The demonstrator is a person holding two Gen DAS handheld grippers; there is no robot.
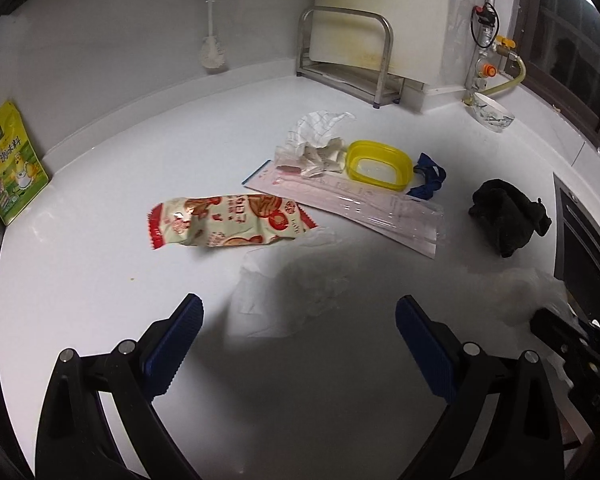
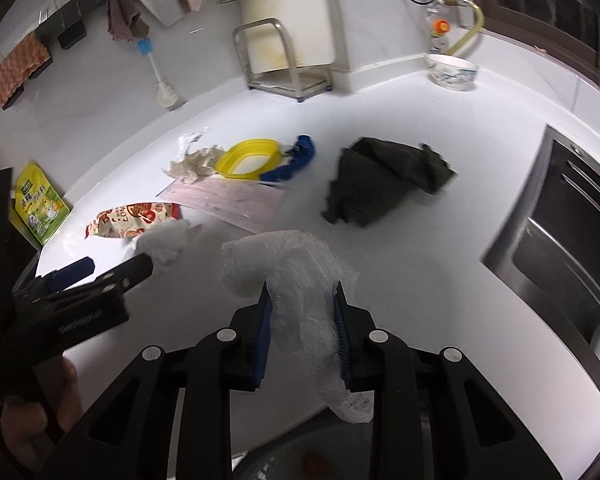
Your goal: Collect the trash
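My left gripper (image 1: 298, 312) is open just above the white counter, its fingers either side of a crumpled white tissue (image 1: 292, 284). It also shows in the right wrist view (image 2: 116, 266), beside that tissue (image 2: 164, 242). My right gripper (image 2: 302, 300) is shut on a clear plastic bag (image 2: 300, 280). A red-and-cream snack wrapper (image 1: 224, 222) lies beyond the tissue. Further back lie a pink flat package (image 1: 352, 204), crumpled paper scraps (image 1: 316, 144), a yellow lid (image 1: 378, 164) and a blue scrap (image 1: 430, 178).
A black cloth (image 2: 384, 182) lies at the right, near a steel sink (image 2: 560, 232). A green seasoning pouch (image 1: 10, 164) leans at the left. A metal rack (image 1: 348, 56), a brush (image 1: 212, 40) and a bowl (image 2: 452, 70) stand at the back.
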